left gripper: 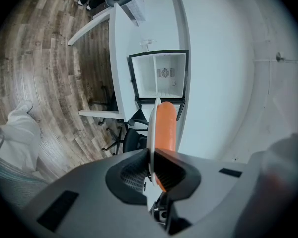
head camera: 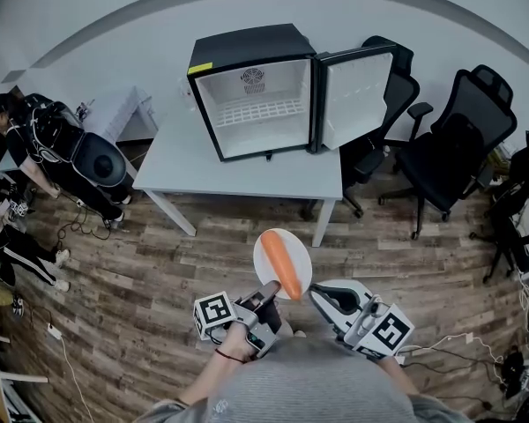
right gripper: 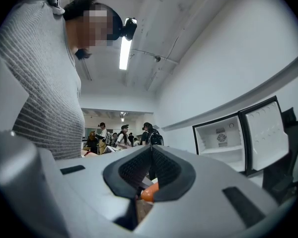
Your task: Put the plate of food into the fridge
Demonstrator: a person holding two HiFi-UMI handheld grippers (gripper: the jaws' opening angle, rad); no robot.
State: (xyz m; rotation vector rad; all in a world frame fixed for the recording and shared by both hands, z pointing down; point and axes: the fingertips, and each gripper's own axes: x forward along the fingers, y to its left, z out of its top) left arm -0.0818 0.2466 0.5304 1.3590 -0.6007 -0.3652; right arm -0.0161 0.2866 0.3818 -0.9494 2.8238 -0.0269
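A white plate (head camera: pixel 268 246) carries a long orange piece of food (head camera: pixel 285 267) and hangs over the wood floor just in front of my body. My left gripper (head camera: pixel 271 286) is shut on the plate's near rim. In the left gripper view the plate (left gripper: pixel 151 128) stands edge-on between the jaws of the left gripper (left gripper: pixel 150 155), the food (left gripper: pixel 165 128) on its right face. My right gripper (head camera: pixel 322 293) is shut and empty beside the plate; its own view (right gripper: pixel 150 152) shows the food's tip (right gripper: pixel 147 194) past the jaws. The small black fridge (head camera: pixel 251 95) stands on the table, door (head camera: pixel 357 91) swung open to the right, white inside bare.
The white table (head camera: pixel 247 174) lies a stretch of wood floor ahead of me. Black office chairs (head camera: pixel 458 148) stand to the right of it, one (head camera: pixel 379 139) close behind the fridge door. People (head camera: pixel 44 148) crouch at the far left. Cables trail over the floor at right.
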